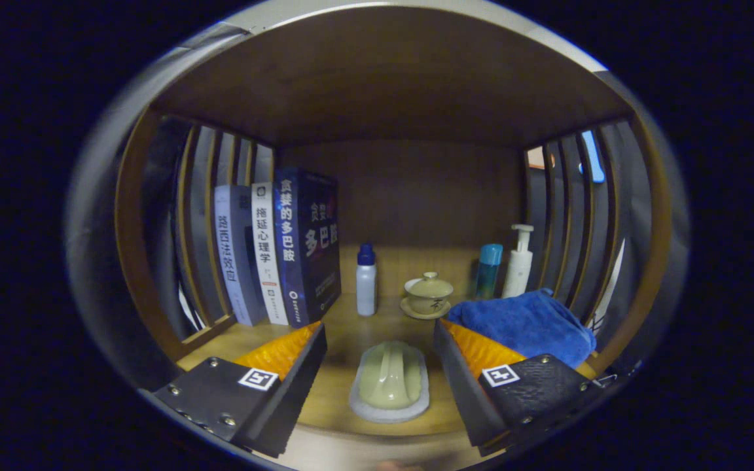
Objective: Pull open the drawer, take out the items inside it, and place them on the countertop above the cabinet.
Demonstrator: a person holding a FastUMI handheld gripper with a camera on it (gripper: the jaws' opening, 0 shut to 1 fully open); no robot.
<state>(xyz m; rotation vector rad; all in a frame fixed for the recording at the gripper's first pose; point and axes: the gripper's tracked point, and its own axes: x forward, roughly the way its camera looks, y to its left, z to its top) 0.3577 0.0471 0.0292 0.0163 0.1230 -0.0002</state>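
A home setting: wooden shelf (390, 314) with books (279, 252), toiletry bottles (518, 261), folded towel (524, 324).

Three books (279, 252) stand left of a small bottle (366, 281) and lidded teacup (428, 294).

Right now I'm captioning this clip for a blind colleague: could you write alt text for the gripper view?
The open gripper points into a wooden shelf compartment, its fingers either side of a pale green lidded dish without touching it. Beyond stand three books, a blue-capped white bottle, a lidded teacup on its saucer, a teal bottle and a pump bottle, with a blue towel in front of those two.
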